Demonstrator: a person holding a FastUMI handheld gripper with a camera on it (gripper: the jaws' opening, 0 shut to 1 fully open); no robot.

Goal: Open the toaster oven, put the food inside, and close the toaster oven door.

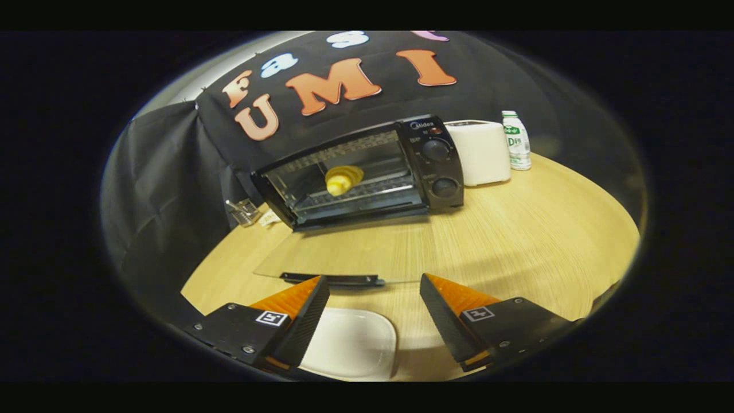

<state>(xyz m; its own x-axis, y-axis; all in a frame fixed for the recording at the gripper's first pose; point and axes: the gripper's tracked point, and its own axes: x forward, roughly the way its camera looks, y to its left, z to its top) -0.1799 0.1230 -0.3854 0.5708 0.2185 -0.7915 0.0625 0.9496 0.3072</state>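
The toaster oven (pixel 367 172) sits above centre in the frame, at the far side of the wooden table (pixel 516 229), with a yellow piece of food (pixel 343 179) already resting on the rack inside its chamber. Its glass door (pixel 338 252) lies folded down flat toward the camera, and the dark door handle (pixel 332 279) runs crosswise, left to right, just ahead of the fingertips and nearer the left finger (pixel 298 321) than the right finger (pixel 453 315). The gripper (pixel 375 289) hangs low in the frame with its fingers spread wide, holding nothing and touching nothing. Between and below the fingers lies a white plate (pixel 355 344), bare. To the right of the oven stand a white appliance (pixel 481 152) and a small bottle (pixel 517 140). Judging by this layout, closing the door is what remains, and the move would turn on getting under the handle edge and lifting it away toward the oven.
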